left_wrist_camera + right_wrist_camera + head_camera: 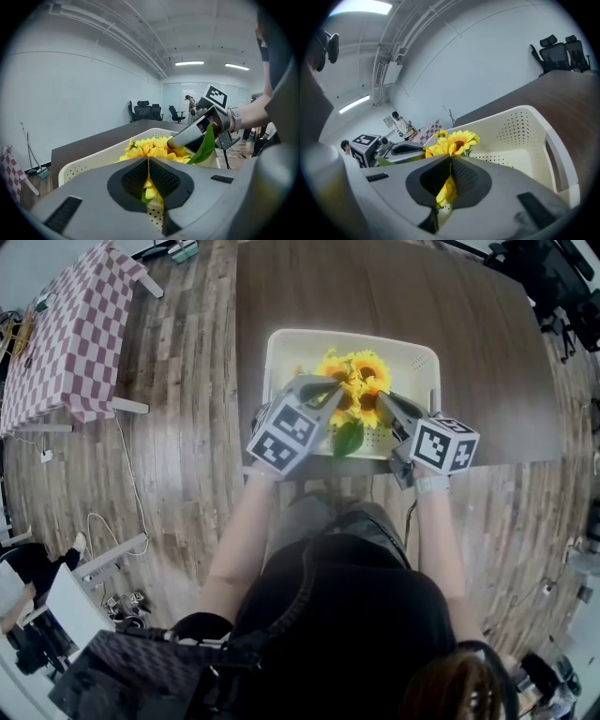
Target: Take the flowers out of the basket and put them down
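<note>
A bunch of yellow sunflowers (361,371) stands in a white perforated basket (281,343) on the dark brown table (375,287). My left gripper (335,389) reaches into the bunch from the left, and in the left gripper view the left gripper (149,160) is shut on yellow petals and a green stem. From the right, my right gripper (383,398) comes in; in its own view the right gripper (451,160) is shut on a yellow bloom. A green leaf (348,439) hangs over the basket's near rim. The stems lower down are hidden.
The basket sits at the table's near edge, with the person's legs just below it. A small table with a pink checked cloth (66,334) stands at the far left on the wood floor. Office chairs (150,111) stand beyond the table's far end.
</note>
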`<state>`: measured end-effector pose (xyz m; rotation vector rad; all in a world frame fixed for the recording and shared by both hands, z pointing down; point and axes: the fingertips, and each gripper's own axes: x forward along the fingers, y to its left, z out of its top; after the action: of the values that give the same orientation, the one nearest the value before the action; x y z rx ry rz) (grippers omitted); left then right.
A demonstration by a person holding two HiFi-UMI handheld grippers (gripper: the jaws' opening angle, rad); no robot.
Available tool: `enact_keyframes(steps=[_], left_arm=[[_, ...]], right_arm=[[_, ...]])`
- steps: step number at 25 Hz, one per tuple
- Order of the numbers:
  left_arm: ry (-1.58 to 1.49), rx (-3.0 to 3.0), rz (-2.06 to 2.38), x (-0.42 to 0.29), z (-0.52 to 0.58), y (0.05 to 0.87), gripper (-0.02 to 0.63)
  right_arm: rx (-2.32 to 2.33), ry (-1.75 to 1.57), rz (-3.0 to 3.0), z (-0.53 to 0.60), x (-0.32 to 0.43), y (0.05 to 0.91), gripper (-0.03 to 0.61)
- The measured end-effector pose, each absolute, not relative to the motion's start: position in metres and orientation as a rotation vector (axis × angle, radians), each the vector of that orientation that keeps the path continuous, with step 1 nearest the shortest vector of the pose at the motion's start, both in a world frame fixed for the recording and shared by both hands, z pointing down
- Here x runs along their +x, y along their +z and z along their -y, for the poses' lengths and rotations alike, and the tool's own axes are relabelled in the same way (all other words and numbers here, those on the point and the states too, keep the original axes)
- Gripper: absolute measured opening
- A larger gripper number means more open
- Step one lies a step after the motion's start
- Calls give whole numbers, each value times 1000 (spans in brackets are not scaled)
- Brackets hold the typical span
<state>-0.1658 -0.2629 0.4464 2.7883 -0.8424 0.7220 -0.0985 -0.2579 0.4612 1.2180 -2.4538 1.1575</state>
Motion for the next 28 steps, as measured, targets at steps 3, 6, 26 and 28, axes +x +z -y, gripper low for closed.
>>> enact_keyframes(steps=[3,6,26,28], left_arm=[[701,2777,883,-169,261,443,8],[694,2765,928,-174,258,440,8],[467,2539,1433,-174,251,395,8],[457,2532,1445,-170,249,391,8]], right_arm=[[1206,1186,2474,256,-101,458,5],[1170,1164,2494,254,-108,454,5],[764,983,2694,258,-105,407,5],[752,985,2704,257,-102,403,5]])
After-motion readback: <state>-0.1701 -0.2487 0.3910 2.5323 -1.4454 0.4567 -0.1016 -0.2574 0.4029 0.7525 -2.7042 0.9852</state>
